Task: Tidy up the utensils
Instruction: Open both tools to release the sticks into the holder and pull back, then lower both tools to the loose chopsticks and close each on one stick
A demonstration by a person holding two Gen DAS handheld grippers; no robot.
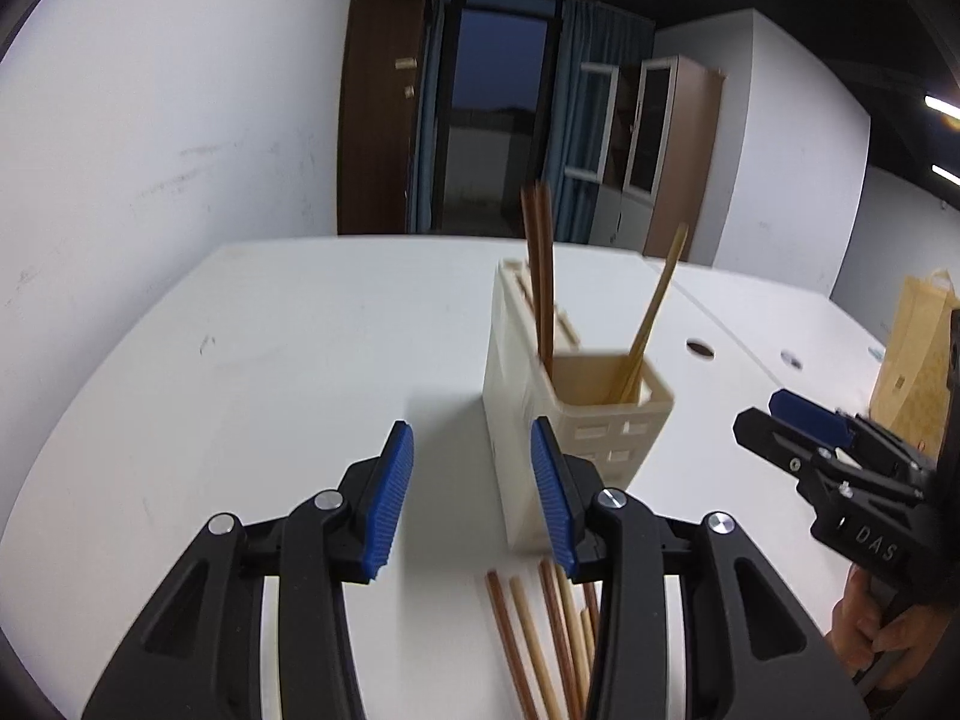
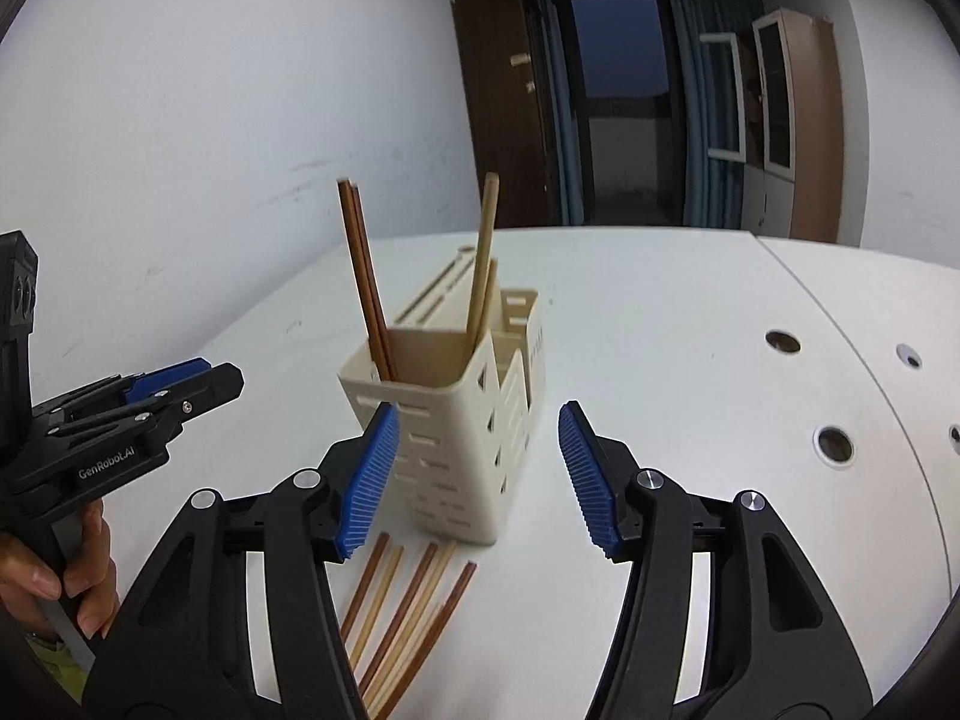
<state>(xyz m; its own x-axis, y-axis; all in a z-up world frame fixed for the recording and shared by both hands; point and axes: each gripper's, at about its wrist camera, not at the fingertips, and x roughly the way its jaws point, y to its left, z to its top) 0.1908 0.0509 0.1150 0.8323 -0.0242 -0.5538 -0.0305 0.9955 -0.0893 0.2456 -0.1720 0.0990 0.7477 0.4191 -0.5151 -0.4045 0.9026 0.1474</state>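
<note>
Both grippers empty, jaws apart, nothing between the pads.

Left gripper: jaws moderately open, bare bench showing in the gap. Right gripper: jaws wider, framing the lower part of the cream utensil holder but clear of it on both sides.

Holder stands upright mid-frame in both views. Two dark chopsticks lean in its near compartment, two pale chopsticks in the same cup, tilted the other way.

Key relation: the loose chopsticks lie flat on the bench just in front of the holder, at the bottom centre of each frame, below and short of the jaw tips. Mixed dark and pale, roughly parallel, slightly fanned. Long axis runs toward the holder, i.e. about along each gripper's pointing line, so the jaws close across the sticks as they stand.

In the left wrist view the bundle sits lower right, partly under the right-hand finger. In the right wrist view it sits lower left of centre, between the fingers. Right looks better lined up. Either needs to drop and pull back.
</note>
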